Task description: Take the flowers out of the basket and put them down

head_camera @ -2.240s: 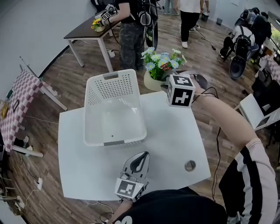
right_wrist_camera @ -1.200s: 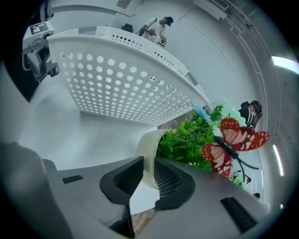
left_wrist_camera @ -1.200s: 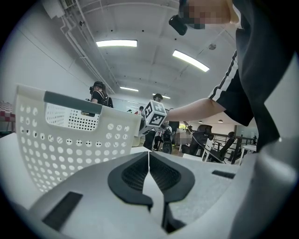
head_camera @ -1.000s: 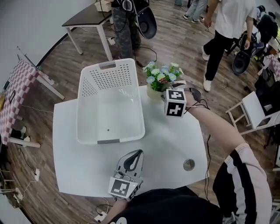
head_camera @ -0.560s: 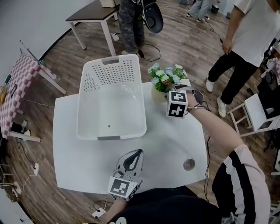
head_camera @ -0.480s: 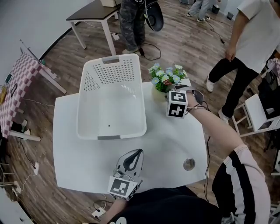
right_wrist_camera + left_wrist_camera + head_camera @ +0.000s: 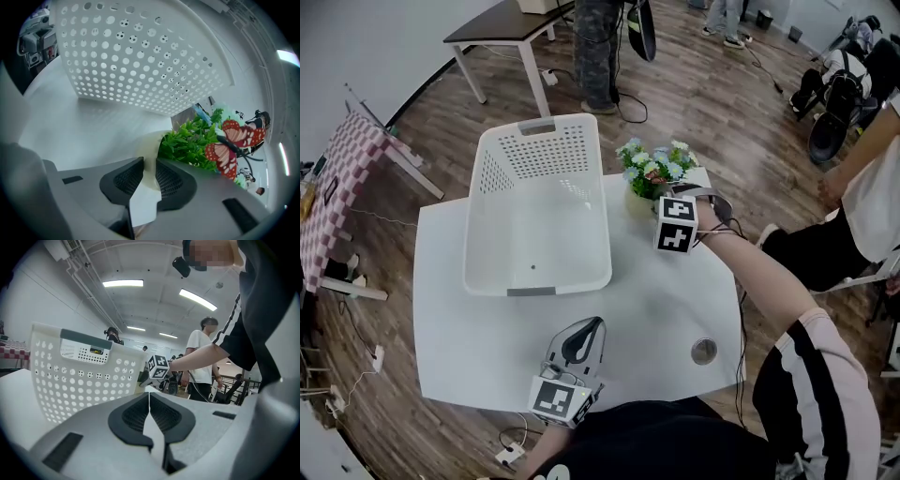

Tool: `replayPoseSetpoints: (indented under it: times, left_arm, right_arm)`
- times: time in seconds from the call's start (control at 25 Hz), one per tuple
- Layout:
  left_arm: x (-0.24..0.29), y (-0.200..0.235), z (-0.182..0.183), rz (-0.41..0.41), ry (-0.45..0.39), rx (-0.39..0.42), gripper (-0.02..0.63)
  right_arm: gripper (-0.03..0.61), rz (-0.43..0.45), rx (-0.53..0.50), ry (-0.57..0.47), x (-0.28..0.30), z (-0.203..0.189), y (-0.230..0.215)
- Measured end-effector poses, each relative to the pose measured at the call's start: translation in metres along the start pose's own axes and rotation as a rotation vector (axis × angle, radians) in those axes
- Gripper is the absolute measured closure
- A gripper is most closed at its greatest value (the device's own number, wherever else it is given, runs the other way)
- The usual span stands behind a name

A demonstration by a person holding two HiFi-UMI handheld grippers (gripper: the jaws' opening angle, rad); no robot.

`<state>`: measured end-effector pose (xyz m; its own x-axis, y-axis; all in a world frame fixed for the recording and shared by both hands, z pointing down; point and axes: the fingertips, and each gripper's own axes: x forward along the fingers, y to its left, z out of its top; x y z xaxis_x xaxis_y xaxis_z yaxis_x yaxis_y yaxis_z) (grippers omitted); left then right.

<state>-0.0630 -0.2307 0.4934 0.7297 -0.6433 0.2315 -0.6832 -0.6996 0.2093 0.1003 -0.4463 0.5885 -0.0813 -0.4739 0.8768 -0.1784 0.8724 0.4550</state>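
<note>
The flowers (image 7: 653,165) are a bunch of blue, white and yellow blooms in a cream pot (image 7: 637,203). They stand at the white table's far edge, just right of the empty white perforated basket (image 7: 534,202). My right gripper (image 7: 656,206) is shut on the pot's rim (image 7: 147,140); green leaves (image 7: 190,143) and a red butterfly (image 7: 232,143) show beyond the jaws. Whether the pot rests on the table I cannot tell. My left gripper (image 7: 594,325) hovers near the table's front edge, shut on nothing, its jaws (image 7: 149,401) pointing at the basket (image 7: 79,376).
A small round metal disc (image 7: 704,352) lies on the white table (image 7: 450,356) at the front right. A person (image 7: 872,187) stands close on the right, another by a dark table (image 7: 502,28) at the back. A checkered table (image 7: 337,202) is at the left.
My right gripper brought the flower pot from above the table's far edge down beside the basket, then held still. Bystanders walked about. The left gripper has not moved.
</note>
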Motion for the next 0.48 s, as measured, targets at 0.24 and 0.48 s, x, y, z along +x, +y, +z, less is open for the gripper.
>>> replayPoseSetpoints:
  times: [0.24, 0.48]
  left_arm:
    - [0.002, -0.002, 0.004, 0.006, -0.003, 0.012, 0.604]
    - [0.004, -0.004, 0.008, 0.014, -0.016, 0.023, 0.604]
  right_arm:
    - [0.486, -0.039, 0.006, -0.028, -0.002, 0.000, 0.000]
    - [0.485, -0.152, 0.173, -0.201, -0.034, 0.012, -0.011]
